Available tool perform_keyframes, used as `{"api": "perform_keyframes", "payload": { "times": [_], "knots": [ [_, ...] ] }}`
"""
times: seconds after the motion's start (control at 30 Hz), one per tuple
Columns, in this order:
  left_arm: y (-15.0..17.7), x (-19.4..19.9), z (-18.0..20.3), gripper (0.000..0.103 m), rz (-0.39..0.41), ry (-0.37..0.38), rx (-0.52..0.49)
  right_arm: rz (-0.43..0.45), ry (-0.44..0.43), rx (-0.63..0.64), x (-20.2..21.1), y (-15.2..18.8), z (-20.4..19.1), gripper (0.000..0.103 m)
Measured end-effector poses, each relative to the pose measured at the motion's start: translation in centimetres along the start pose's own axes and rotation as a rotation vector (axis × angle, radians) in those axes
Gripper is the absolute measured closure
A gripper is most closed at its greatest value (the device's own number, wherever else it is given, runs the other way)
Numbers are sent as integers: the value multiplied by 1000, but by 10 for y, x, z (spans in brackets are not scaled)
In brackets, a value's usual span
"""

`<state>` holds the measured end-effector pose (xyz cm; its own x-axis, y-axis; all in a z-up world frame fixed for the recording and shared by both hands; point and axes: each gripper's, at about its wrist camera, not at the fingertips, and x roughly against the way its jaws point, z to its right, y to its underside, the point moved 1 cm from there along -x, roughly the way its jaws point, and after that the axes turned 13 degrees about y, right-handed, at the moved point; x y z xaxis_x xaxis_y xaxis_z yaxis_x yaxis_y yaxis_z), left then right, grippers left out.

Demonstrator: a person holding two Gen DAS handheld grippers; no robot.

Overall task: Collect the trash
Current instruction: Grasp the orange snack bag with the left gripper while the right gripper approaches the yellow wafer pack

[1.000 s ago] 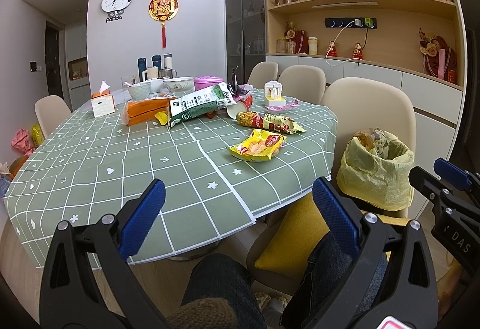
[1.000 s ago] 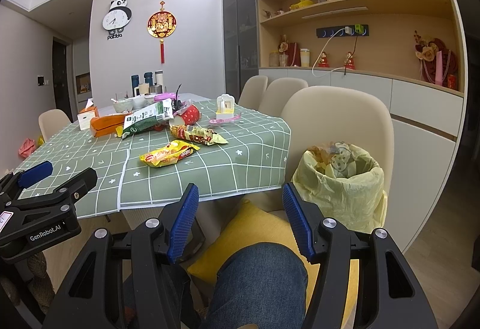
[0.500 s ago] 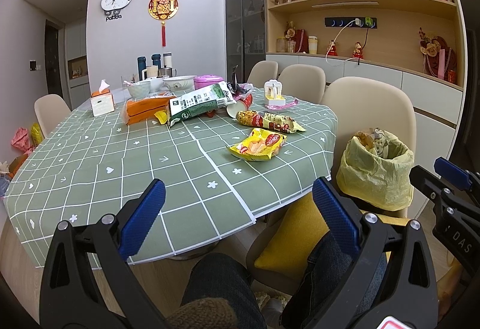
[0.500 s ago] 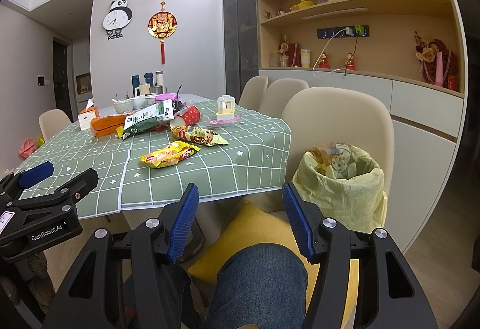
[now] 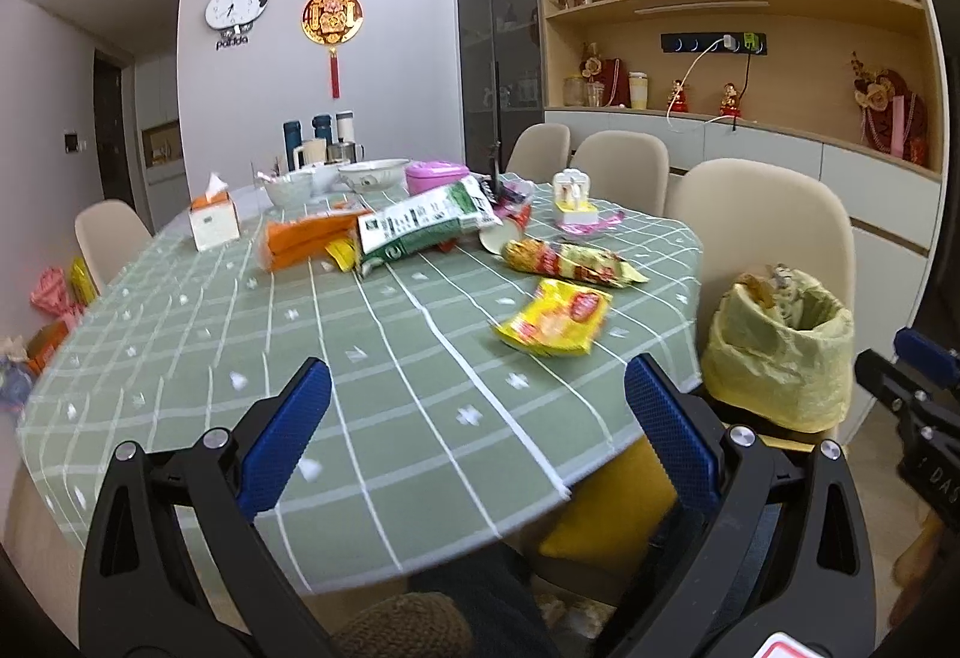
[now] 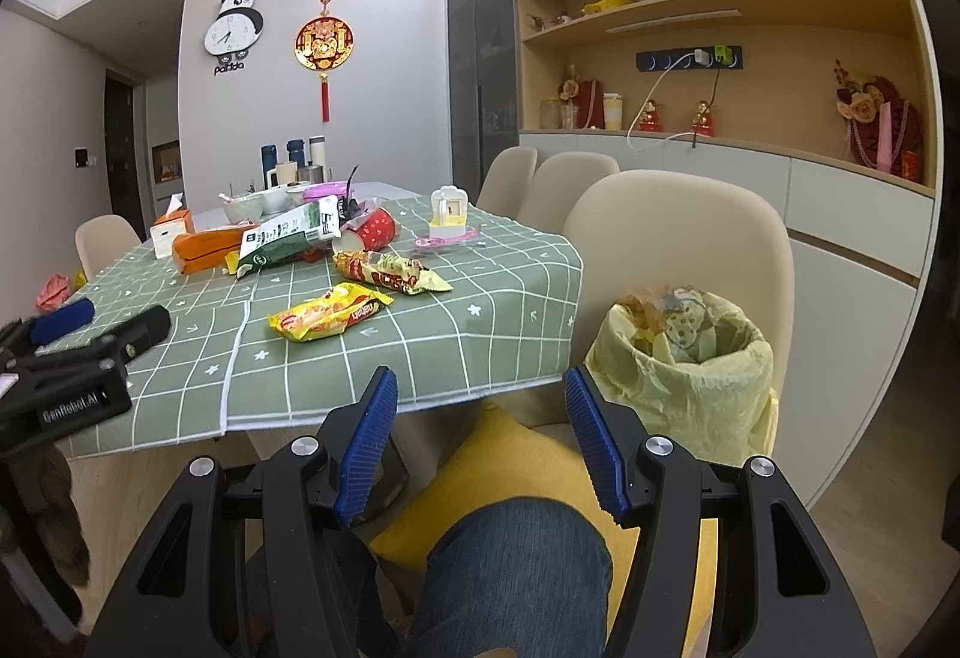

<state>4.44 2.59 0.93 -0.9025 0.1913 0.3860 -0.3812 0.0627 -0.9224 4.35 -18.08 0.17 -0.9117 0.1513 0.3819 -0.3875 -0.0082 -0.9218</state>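
Note:
Snack wrappers lie on the green checked table [image 5: 210,358]: a yellow packet [image 5: 555,319] [image 6: 330,313] nearest, a red-yellow packet [image 5: 570,262] [image 6: 390,274] behind it, then a green-white bag [image 5: 420,226] [image 6: 288,232], an orange pack [image 5: 306,244] and a tipped red cup [image 6: 372,232]. A bin with a yellow liner [image 5: 780,346] [image 6: 684,352] stands on the chair to the right, partly filled. My left gripper [image 5: 477,430] is open and empty over the table's near edge. My right gripper [image 6: 480,442] is open and empty above a knee, left of the bin.
Beige chairs [image 6: 678,250] ring the table. A tissue box [image 5: 213,220], bowls [image 5: 372,175], flasks and a pink container [image 5: 435,175] stand at the far side. A yellow cushion [image 6: 540,478] lies on the near chair. Shelves and cabinets [image 6: 840,214] line the right wall.
The left gripper has moved forward and up over the table's near edge, so the wrappers look closer. The right gripper has barely shifted. Both stay open.

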Motion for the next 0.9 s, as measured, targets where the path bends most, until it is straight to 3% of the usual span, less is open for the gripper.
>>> {"api": "perform_keyframes", "payload": {
  "times": [0.3,0.6,0.77,0.9],
  "knots": [
    [-40,-43,-56,9,-24,-81,-113,-26,-35,42,-67,-33,-27,48],
    [-79,-108,-177,9,-131,181,-64,-71,-76,64,-133,-63,-71,48],
    [-91,-145,-253,9,-192,167,48,-128,-116,84,-162,-69,-87,48],
    [-107,-169,-303,9,-209,276,141,-146,-127,129,-177,-74,-94,48]
  ]
}}
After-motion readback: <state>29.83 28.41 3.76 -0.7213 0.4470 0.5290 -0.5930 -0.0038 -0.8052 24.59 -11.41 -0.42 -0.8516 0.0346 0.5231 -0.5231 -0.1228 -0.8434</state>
